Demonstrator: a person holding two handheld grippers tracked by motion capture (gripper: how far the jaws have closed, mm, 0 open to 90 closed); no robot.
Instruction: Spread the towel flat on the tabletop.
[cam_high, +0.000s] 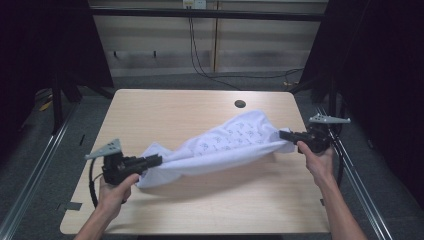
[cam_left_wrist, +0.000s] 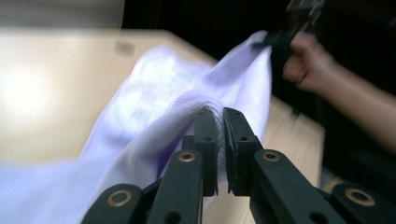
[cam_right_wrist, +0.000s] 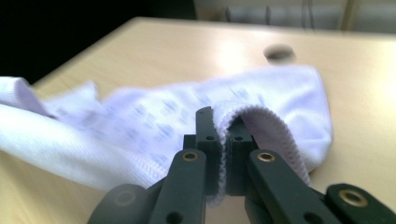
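Note:
A white cloth with small blue prints (cam_high: 225, 142) hangs stretched between my two grippers just above the wooden table (cam_high: 190, 210). My left gripper (cam_high: 159, 160) is shut on its near left end; in the left gripper view the fabric (cam_left_wrist: 154, 116) bunches between the pads (cam_left_wrist: 208, 135). My right gripper (cam_high: 284, 134) is shut on the far right hem, and the right gripper view has the ribbed edge (cam_right_wrist: 261, 121) folded over the jaws (cam_right_wrist: 223, 140). The cloth sags in the middle and its far part rests on the table.
A round cable hole (cam_high: 240, 104) lies in the table behind the cloth. Metal rails (cam_high: 35, 160) run along both sides of the table. Cables (cam_high: 200, 65) hang down the back wall.

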